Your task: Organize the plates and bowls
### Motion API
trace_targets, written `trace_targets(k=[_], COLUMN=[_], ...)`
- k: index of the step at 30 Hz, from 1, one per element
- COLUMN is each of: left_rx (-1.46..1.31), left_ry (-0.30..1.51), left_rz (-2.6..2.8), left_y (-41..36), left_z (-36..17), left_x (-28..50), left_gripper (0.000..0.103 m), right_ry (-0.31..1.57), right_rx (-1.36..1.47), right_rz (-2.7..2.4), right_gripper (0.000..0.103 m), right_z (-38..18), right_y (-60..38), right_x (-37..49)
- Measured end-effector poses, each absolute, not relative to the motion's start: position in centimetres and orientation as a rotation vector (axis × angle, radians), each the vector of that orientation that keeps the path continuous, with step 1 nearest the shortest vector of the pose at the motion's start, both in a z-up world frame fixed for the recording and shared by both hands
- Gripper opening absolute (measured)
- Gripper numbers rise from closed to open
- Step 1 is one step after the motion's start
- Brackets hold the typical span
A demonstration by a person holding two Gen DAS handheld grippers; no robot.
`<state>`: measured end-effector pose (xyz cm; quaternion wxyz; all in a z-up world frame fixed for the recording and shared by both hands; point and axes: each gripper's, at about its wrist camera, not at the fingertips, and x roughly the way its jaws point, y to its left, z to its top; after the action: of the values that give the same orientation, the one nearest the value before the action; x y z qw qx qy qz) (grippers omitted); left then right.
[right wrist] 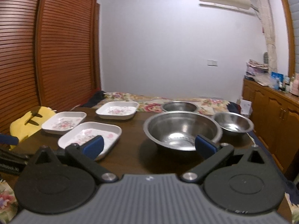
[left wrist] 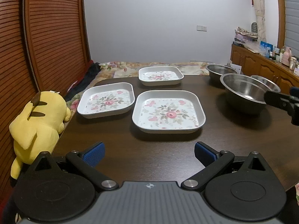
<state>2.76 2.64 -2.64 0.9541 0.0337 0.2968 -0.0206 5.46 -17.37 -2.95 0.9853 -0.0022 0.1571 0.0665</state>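
Three square floral plates lie on the dark table (left wrist: 149,149): a near one (left wrist: 168,112), a left one (left wrist: 106,100) and a far one (left wrist: 160,75). Three steel bowls stand at the right: a large one (right wrist: 182,129), a small one (right wrist: 232,124) and a far one (right wrist: 179,106). My left gripper (left wrist: 149,154) is open and empty, in front of the near plate. My right gripper (right wrist: 149,147) is open and empty, just in front of the large bowl; it also shows in the left wrist view (left wrist: 282,100).
A yellow plush toy (left wrist: 37,119) leans at the table's left edge by the slatted wooden doors (left wrist: 46,37). A floral bedspread (right wrist: 149,99) lies behind the table. A wooden cabinet (right wrist: 271,112) with clutter stands at the right.
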Motion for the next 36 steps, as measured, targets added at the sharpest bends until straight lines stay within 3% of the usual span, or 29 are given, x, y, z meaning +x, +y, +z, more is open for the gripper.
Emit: trace_targets(k=[17, 19, 20, 23, 25, 28, 36], left_rx=[0.023, 0.007, 0.004, 0.000, 0.001, -0.009, -0.008], left_ry=[0.534, 0.526, 0.521, 0.542, 0.550, 0.557, 0.558], left_rz=[-0.064, -0.085, -0.093, -0.114, -0.142, -0.159, -0.179], left_y=[8.3, 8.8, 9.0, 9.0, 8.8, 8.7, 8.3], left_z=[-0.9, -1.0, -1.2, -1.8, -2.3, -3.2, -4.7], left_x=[5.6, 6.1, 6.5, 7.7, 8.4, 9.6, 12.1], left_gripper=[0.103, 0.103, 0.103, 0.094, 0.088, 0.075, 0.055], right_ry=[0.386, 0.404, 0.416, 0.445, 0.478, 0.517, 0.555], right_rx=[-0.013, -0.002, -0.003, 0.009, 0.026, 0.057, 0.066], right_rz=[0.314, 0.331, 0.335, 0.353, 0.352, 0.347, 0.322], right_gripper=[0.101, 0.087, 0.087, 0.081, 0.069, 0.059, 0.049], right_z=[-2.9, -3.2, -3.4, -4.1, -4.6, -5.4, -6.7], right_y=[-12.1, -11.7, -11.4, -11.0, -10.9, -10.8, -10.5], right_x=[9.6, 9.9, 10.2, 10.8, 11.5, 12.5, 13.9])
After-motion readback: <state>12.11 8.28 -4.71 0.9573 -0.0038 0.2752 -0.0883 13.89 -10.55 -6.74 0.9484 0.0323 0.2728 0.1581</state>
